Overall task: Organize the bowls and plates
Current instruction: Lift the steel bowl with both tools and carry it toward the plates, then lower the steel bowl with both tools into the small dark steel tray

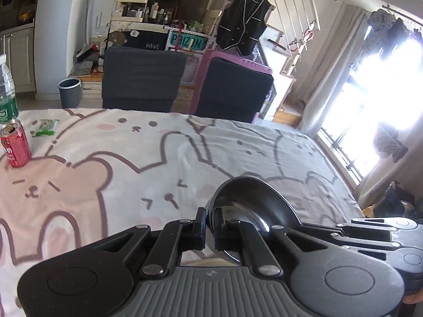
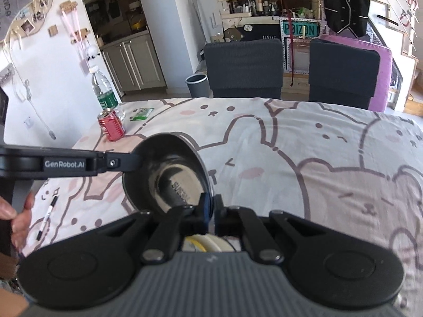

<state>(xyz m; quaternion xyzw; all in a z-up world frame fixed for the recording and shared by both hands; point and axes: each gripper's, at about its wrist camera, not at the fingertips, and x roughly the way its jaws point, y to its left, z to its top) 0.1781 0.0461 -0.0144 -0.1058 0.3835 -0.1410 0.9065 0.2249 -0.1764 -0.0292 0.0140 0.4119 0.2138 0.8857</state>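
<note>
Item: steel bowl (image 2: 169, 174), held above the tabletop (image 2: 304, 137) at centre; left gripper (image 1: 208, 227) clamped its nine o'clock rim, right gripper (image 2: 210, 211) its five o'clock rim. Placement outstanding; plates (image 2: 208, 243) partly visible at six o'clock.

Readable text: "GenRobot.AI" in pale letters on the side of the left tool (image 2: 133, 162), seen from the right wrist view. A teal sign (image 2: 300, 29) behind the chairs reads "POIZON". A dark box (image 2: 261, 33) beside the sign carries the word "HAVE". Stamped lettering on the floor of the steel bowl (image 2: 171, 177) is partly legible, beginning "SUS". Can and bottle labels too blurred to read.
</note>
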